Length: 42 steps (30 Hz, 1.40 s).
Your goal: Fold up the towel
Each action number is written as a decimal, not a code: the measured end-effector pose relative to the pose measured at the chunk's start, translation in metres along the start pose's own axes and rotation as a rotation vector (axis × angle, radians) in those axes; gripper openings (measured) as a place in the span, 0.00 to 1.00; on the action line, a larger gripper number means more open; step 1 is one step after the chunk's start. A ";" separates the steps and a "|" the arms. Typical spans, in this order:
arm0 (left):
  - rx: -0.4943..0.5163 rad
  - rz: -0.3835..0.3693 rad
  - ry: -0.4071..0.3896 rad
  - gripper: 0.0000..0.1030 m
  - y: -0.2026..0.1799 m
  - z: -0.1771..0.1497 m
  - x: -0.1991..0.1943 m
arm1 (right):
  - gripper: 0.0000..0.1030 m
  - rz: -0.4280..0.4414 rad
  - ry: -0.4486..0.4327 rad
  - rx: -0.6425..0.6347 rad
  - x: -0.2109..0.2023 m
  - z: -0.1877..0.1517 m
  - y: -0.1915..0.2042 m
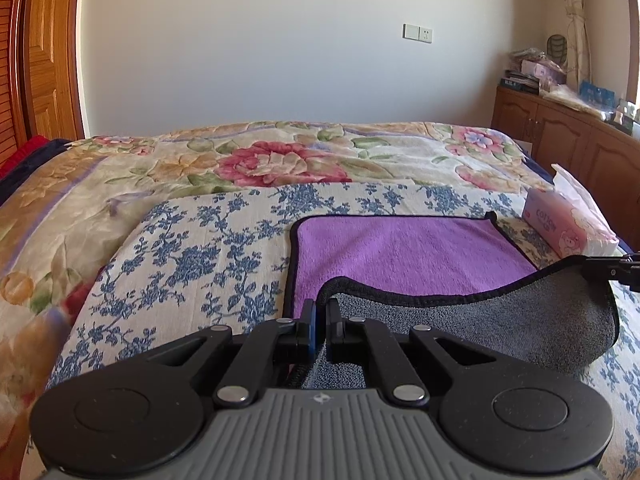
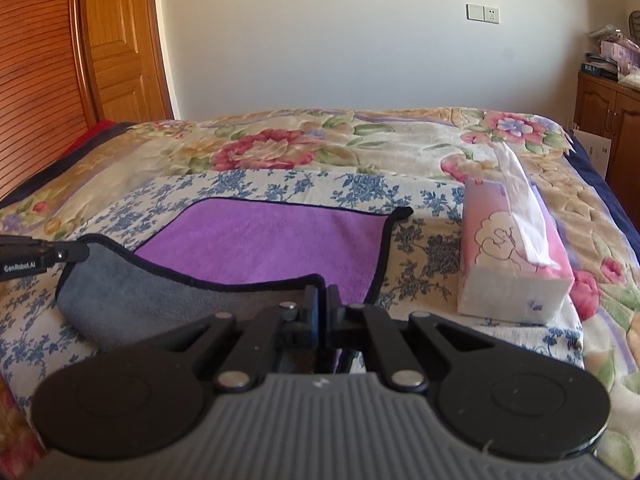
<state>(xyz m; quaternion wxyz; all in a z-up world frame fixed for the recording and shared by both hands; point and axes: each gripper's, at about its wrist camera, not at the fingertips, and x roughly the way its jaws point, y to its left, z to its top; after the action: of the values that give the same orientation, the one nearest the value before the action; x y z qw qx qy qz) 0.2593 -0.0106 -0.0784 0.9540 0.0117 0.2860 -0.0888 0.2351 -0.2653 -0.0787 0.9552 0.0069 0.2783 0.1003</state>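
Left wrist view shows our left gripper (image 1: 320, 320) pinching the black-trimmed near edge of the purple-and-grey towel (image 1: 404, 252), lifted off the bed (image 1: 200, 240). Our right gripper (image 2: 323, 308) clamps the same edge, with a tissue pack (image 2: 516, 256) to its right.

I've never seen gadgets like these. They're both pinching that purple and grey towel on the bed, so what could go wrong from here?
1. The left gripper and right gripper each pinch only the towel near its black hem, so a corner might slip out mid-fold.
2. The lifted edge sags between them, so the fold may land uneven.
3. The tissue box sits close by the towel's right edge and could get nudged.
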 end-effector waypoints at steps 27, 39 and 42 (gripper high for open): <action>-0.005 0.002 -0.028 0.05 -0.002 0.025 0.029 | 0.04 0.001 -0.023 -0.073 0.029 0.021 -0.005; -0.011 -0.007 -0.036 0.05 0.001 0.038 0.053 | 0.04 -0.007 -0.058 -0.074 0.047 0.032 -0.018; -0.019 -0.014 -0.036 0.05 0.003 0.042 0.059 | 0.04 -0.014 -0.059 -0.079 0.052 0.032 -0.020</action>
<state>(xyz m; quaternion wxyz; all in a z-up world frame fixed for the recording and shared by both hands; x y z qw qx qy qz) 0.3308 -0.0206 -0.0758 0.9584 -0.0009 0.2700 -0.0930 0.2988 -0.2735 -0.0804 0.9632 -0.0297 0.2457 0.1044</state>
